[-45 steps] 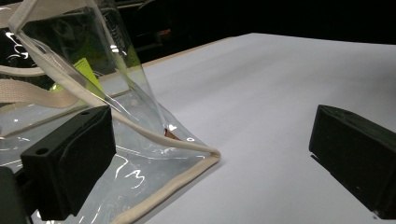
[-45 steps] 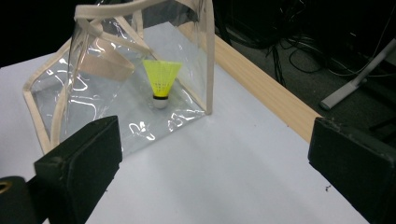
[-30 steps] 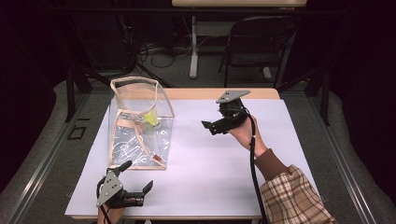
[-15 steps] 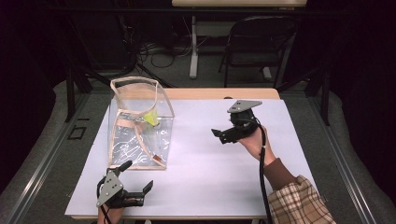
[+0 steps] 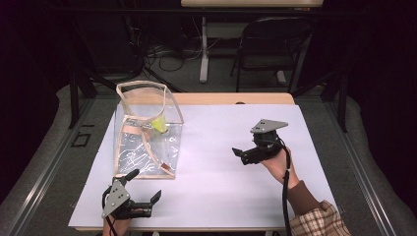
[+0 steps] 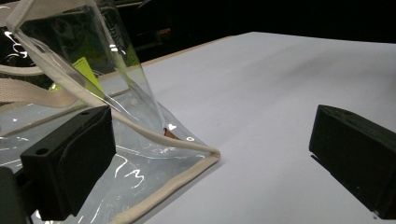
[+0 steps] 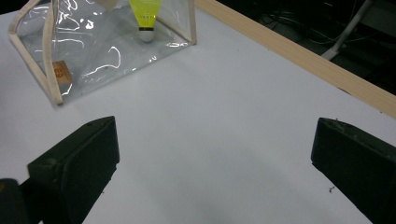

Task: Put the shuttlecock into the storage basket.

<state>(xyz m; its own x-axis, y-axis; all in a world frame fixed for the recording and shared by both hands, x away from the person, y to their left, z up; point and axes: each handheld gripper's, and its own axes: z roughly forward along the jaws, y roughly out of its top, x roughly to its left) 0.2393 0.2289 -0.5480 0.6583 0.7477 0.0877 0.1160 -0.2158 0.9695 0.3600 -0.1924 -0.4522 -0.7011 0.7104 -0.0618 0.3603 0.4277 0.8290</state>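
Note:
A clear plastic bag (image 5: 147, 135) with beige trim stands upright on the left of the white table cover (image 5: 221, 191). Inside it a yellow shuttlecock (image 5: 158, 125) rests near the far wall. My left gripper (image 5: 145, 185) lies at the front edge just below the bag's near corner, open and holding nothing. In the left gripper view the bag (image 6: 140, 140) reaches in front of the left jaw of that gripper (image 6: 210, 154). My right gripper (image 5: 239, 155) hovers open to the right of the bag, pointing at it. The right gripper view has bag (image 7: 93, 42) and shuttlecock (image 7: 145, 18) beyond the gripper (image 7: 215, 158).
A small brown tag (image 7: 61, 72) sits on the bag's near lower corner. A wooden table edge (image 7: 303, 56) borders the white cover at the back. A dark folding chair (image 5: 275, 44) and cables stand on the floor beyond the table.
The right gripper has drawn back from the bag, moving right and toward the person while staying open. The left gripper and the bag have not moved.

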